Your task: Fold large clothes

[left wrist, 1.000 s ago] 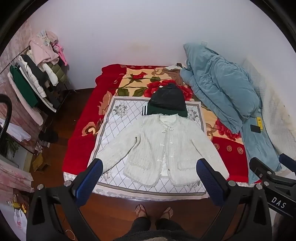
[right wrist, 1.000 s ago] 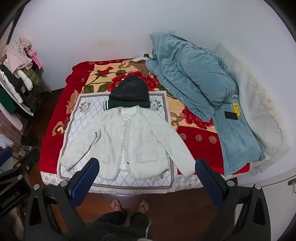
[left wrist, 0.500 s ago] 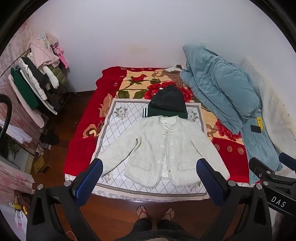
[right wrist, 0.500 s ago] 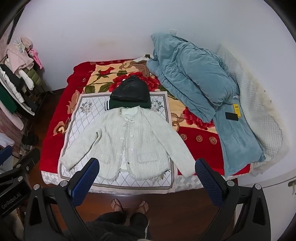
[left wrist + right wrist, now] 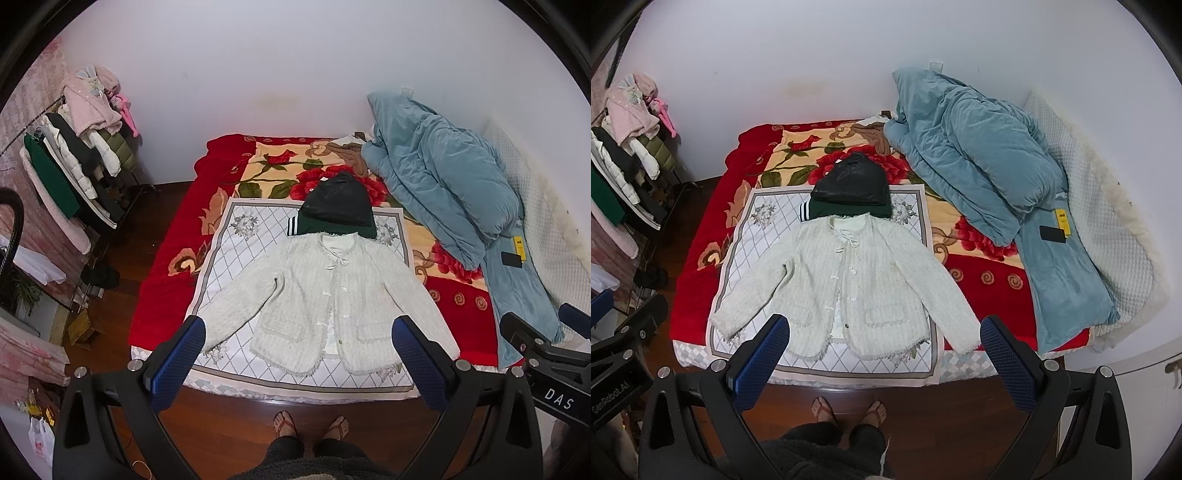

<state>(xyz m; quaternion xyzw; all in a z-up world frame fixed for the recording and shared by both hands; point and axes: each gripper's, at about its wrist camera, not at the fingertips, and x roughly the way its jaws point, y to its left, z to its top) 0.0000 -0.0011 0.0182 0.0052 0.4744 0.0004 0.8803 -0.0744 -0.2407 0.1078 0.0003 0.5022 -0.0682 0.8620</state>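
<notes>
White jacket [image 5: 328,299] flat on bed | left tongs [image 5: 299,354], right tongs [image 5: 884,350] above, spread, empty

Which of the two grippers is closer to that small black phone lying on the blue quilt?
Right, I'd judge. The right gripper hangs open above the bed's foot, nearer the small black phone at its far right; the left gripper hangs open beside it, further left.

Both held high and level — the left hand-held gripper [image 5: 297,345] with blue-padded fingers [image 5: 177,363] spread wide, the right hand-held gripper [image 5: 884,343] likewise agape; the person's sandalled feet [image 5: 849,410] stand below.
</notes>
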